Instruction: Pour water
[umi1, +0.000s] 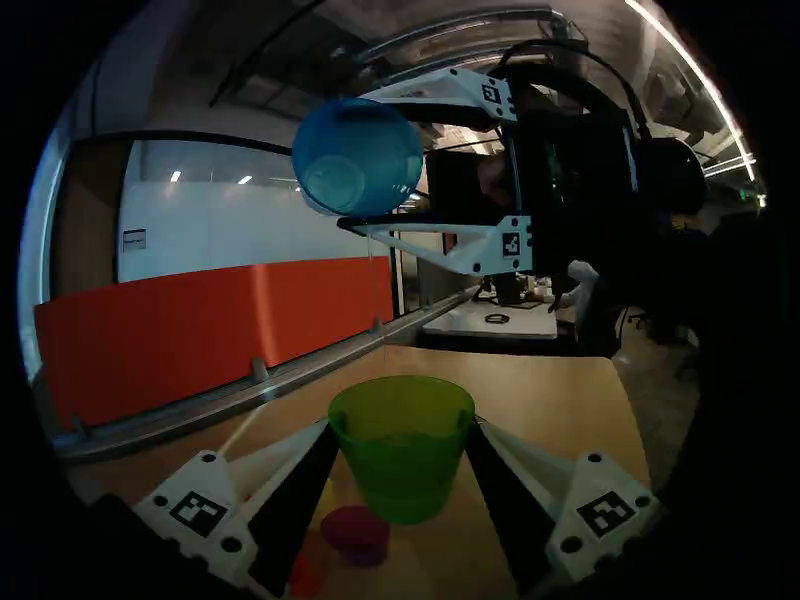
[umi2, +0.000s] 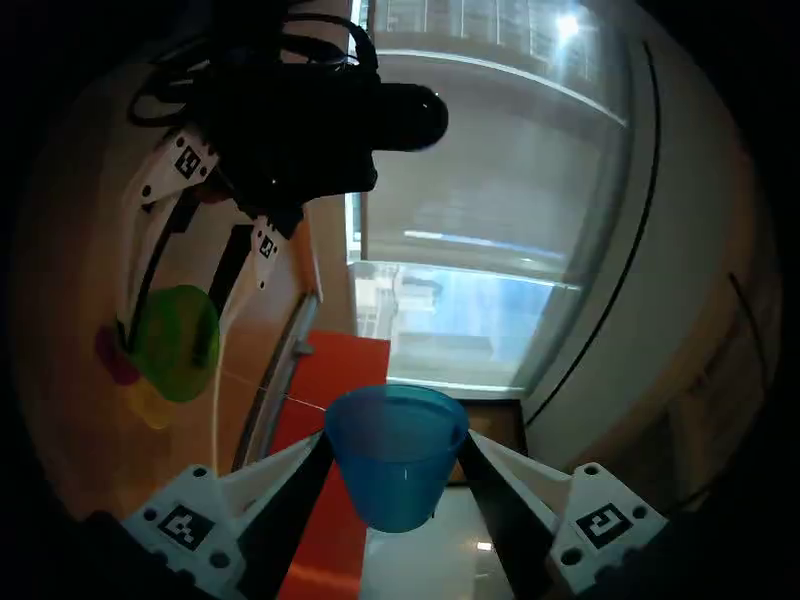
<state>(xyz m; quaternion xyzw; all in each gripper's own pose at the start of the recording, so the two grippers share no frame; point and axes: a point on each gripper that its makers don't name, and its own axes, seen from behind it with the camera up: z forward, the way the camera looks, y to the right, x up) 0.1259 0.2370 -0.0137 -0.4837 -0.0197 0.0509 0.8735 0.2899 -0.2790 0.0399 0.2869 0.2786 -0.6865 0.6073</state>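
The pour is under way, by my reading, and not finished. The left gripper (umi1: 402, 432) has its fingers pinching the green cup (umi1: 402, 470) from both sides and holds it upright, lifted above the wooden tabletop (umi1: 560, 400). Above the green cup, the right gripper (umi2: 396, 445) has its fingers clamped on the blue cup (umi1: 357, 155), which is tipped over so that its mouth faces down and sideways. A thin stream of water (umi1: 373, 270) runs from the blue cup's rim down toward the green cup's mouth.

How much water has collected in the green cup, or is left in the blue one, I cannot tell. What seems left: draining the blue cup, turning it upright and setting both cups down. A small magenta cup (umi1: 355, 528) stands on the tabletop just below the green cup.
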